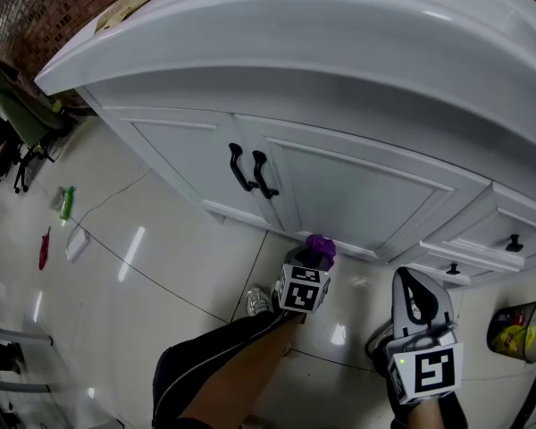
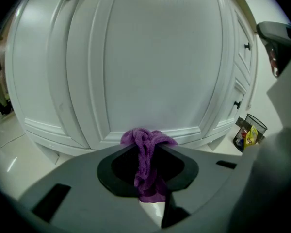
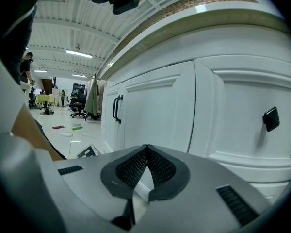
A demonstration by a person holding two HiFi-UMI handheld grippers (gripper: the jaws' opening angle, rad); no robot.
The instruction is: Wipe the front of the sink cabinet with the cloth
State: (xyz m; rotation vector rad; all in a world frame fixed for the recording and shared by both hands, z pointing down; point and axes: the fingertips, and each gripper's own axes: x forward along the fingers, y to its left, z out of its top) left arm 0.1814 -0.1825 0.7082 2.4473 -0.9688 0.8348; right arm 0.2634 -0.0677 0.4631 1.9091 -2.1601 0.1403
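A bunched purple cloth (image 2: 146, 152) is pinched in my left gripper (image 2: 146, 147), whose jaws are shut on it. In the head view the purple cloth (image 1: 320, 250) sits at the bottom rail of the right door of the white sink cabinet (image 1: 357, 195), in front of my left gripper (image 1: 314, 259). The cloth looks close to or touching the door's lower edge (image 2: 150, 130). My right gripper (image 1: 417, 304) hangs lower right, off the cabinet, jaws shut with nothing between them (image 3: 146, 152).
Two black door handles (image 1: 250, 170) sit at the cabinet's middle; small black drawer knobs (image 1: 515, 242) are at the right. A wire bin (image 1: 521, 327) with rubbish stands on the floor at far right. Small items (image 1: 65, 202) lie on the glossy tile floor at left. A leg (image 1: 223, 365) is below.
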